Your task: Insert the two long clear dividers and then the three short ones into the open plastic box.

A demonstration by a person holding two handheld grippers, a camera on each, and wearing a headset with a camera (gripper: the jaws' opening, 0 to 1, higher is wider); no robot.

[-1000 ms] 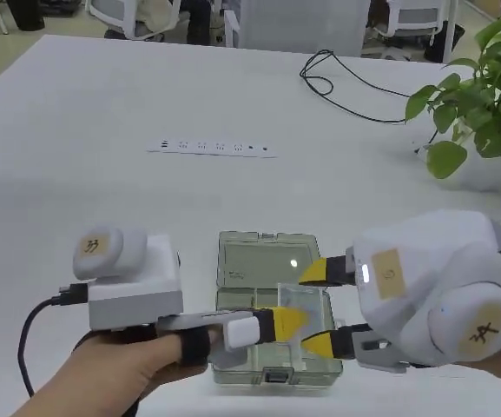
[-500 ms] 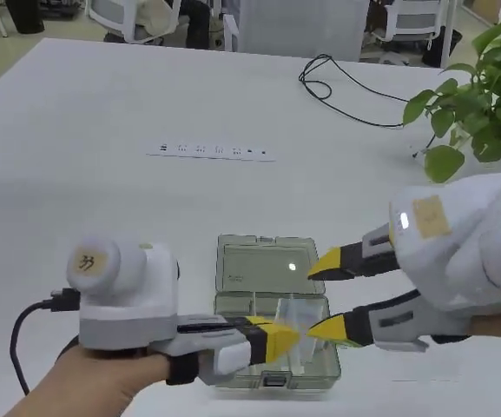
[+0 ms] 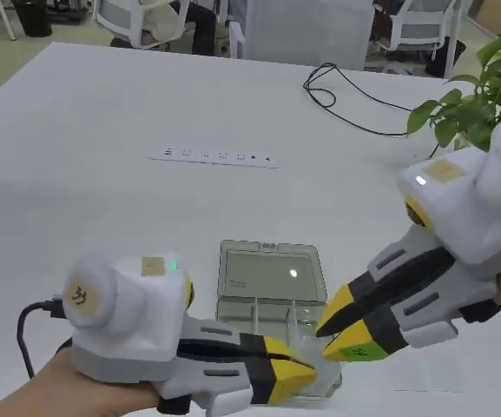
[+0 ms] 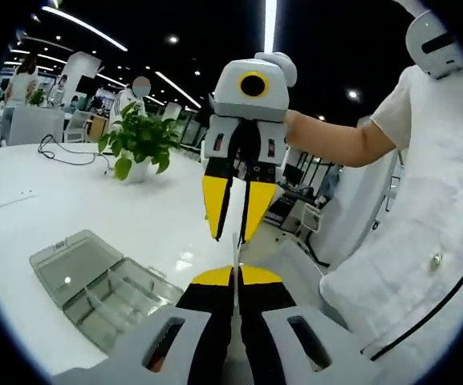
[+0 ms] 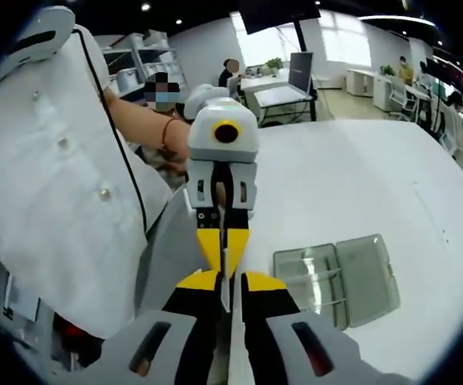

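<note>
1. Fingers of L gripper pinch thin clear divider, seen edge-on; R gripper fingers a slit apart.
2. Divider's long axis runs from L tips twd R tips, by near-right corner of open box.

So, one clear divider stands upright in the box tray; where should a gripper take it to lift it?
Take the divider by its free top edge, coming from straight above with jaws across the thin sheet. It stands on edge inside the box, whose walls probably block a sideways approach.
</note>
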